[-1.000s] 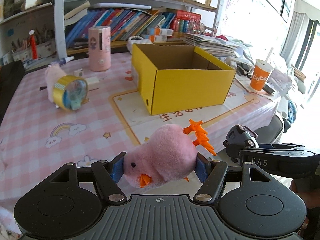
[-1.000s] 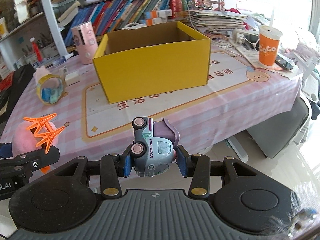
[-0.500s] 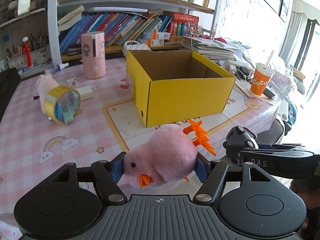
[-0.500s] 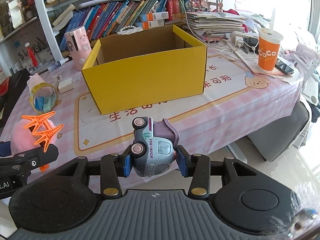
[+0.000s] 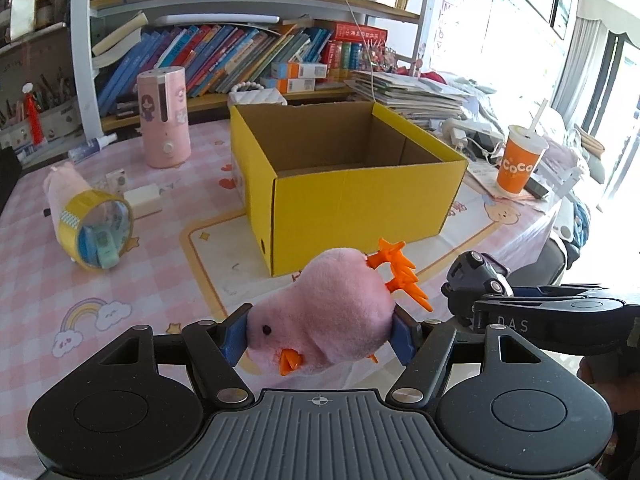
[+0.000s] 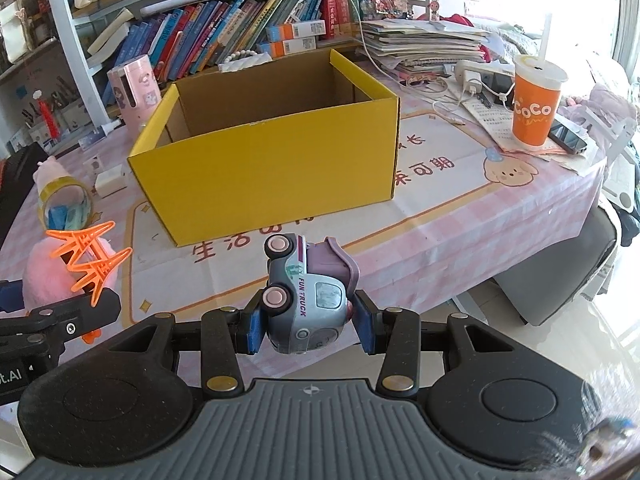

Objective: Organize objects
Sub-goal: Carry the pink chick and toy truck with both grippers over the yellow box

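Observation:
My left gripper [image 5: 318,338] is shut on a pink plush chick [image 5: 324,316] with orange beak and feet, held above the table's near edge. My right gripper [image 6: 308,326] is shut on a grey-blue toy truck [image 6: 306,296] with pink wheels, tipped on its side. An open yellow cardboard box [image 5: 348,196] [image 6: 272,160] stands ahead on the pink tablecloth, and I see nothing inside it. In the right wrist view the chick [image 6: 64,272] and the left gripper show at the left edge. In the left wrist view the right gripper's side shows at the right, holding the truck [image 5: 474,276].
A yellow tape roll [image 5: 94,232] and a pink plush [image 5: 62,188] lie left of the box, with a white eraser [image 5: 142,200] and a pink humidifier [image 5: 164,116]. An orange paper cup [image 6: 534,108], a phone, cables and stacked papers sit to the right. Bookshelves stand behind.
Both grippers have moved forward toward the yellow box, which now looks nearer and larger. The chick and the truck sit unchanged between the fingers.

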Demonstrator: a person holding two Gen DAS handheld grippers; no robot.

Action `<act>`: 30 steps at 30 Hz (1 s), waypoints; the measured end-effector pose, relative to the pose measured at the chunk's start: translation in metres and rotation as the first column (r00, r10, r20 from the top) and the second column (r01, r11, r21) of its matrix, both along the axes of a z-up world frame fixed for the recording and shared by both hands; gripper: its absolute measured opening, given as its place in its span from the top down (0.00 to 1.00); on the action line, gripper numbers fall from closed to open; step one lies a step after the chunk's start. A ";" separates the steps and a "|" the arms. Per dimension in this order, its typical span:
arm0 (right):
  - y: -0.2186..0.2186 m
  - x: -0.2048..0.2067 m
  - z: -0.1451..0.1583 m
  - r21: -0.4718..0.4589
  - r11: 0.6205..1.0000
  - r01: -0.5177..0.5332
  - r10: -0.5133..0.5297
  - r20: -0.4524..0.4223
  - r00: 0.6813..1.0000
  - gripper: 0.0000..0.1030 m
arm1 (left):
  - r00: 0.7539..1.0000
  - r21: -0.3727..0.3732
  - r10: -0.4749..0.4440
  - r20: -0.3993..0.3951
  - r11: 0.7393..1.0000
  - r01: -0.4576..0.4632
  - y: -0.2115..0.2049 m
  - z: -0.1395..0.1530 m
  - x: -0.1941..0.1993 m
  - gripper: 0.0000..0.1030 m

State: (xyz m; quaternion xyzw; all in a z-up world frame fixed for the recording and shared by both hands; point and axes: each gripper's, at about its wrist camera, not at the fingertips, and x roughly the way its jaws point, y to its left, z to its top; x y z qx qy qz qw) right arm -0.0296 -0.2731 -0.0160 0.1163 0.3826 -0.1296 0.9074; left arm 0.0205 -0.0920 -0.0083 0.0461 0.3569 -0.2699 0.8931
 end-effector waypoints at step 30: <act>-0.093 0.158 0.053 -0.110 0.968 -0.224 0.240 0.169 0.956 0.60 | 0.988 0.061 0.073 0.138 0.995 -0.082 -0.110 0.022 0.120 0.33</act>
